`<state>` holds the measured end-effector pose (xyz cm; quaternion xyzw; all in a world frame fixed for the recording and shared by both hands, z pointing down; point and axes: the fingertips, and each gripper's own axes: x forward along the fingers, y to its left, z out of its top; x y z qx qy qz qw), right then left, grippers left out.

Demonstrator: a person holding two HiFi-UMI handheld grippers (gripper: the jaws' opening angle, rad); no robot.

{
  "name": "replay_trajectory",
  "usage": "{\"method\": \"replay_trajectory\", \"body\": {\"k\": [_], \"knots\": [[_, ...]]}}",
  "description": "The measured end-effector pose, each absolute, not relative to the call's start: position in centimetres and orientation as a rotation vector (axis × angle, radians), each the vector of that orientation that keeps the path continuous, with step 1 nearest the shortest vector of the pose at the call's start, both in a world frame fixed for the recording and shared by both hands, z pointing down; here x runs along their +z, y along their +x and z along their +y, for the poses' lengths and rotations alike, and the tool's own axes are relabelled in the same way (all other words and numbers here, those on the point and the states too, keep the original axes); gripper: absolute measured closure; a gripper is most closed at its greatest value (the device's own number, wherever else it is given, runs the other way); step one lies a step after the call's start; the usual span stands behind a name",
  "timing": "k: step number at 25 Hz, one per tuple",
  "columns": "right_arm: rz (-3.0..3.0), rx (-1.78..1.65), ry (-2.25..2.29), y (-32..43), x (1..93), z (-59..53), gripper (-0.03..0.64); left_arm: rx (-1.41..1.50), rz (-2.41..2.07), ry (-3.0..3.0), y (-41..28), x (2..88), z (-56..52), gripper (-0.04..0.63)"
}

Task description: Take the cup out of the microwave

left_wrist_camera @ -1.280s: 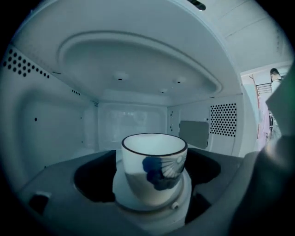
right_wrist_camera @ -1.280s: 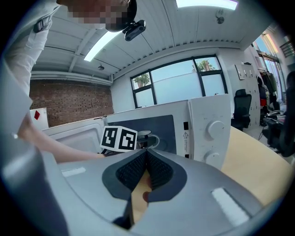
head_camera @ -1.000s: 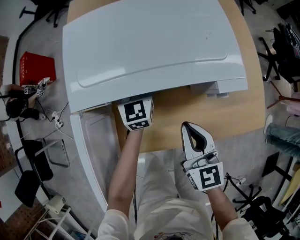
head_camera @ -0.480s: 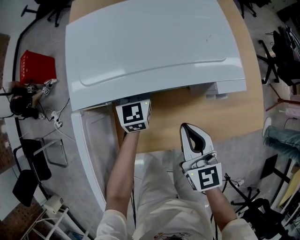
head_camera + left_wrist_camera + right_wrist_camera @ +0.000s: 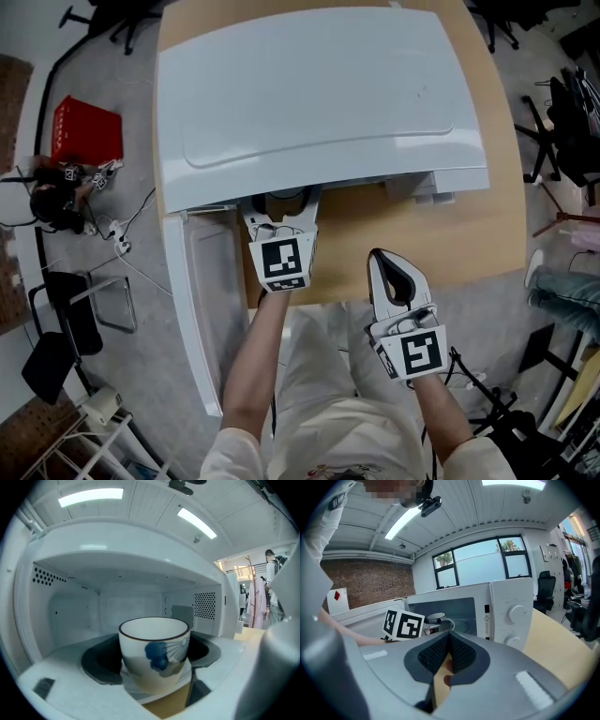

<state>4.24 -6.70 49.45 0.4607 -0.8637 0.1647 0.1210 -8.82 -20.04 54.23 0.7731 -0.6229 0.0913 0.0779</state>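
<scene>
Left gripper [image 5: 284,208] has the cup [image 5: 154,656] clamped between its jaws, right at the mouth of the microwave [image 5: 319,94], cavity just beyond the tips. Over to the right gripper [image 5: 386,263]: jaws pinched together, empty, cup well off to its left.

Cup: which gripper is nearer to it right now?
Left. The left gripper grips the cup at the mouth of the microwave; the right gripper hangs shut at the near edge of the table, apart from it.
</scene>
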Motion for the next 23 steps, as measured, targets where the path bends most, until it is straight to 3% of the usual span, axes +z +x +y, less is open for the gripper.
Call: {"method": "replay_trajectory", "body": {"k": [17, 23], "knots": [[-2.575, 0.435, 1.334, 4.3, 45.1, -6.8, 0.612, 0.254, -1.808, 2.241, -5.5, 49.0, -9.4, 0.199], [-2.567, 0.43, 1.344, 5.5, 43.8, -6.4, 0.612, 0.069, -1.853, 2.22, -4.6, 44.2, -6.6, 0.199]]}}
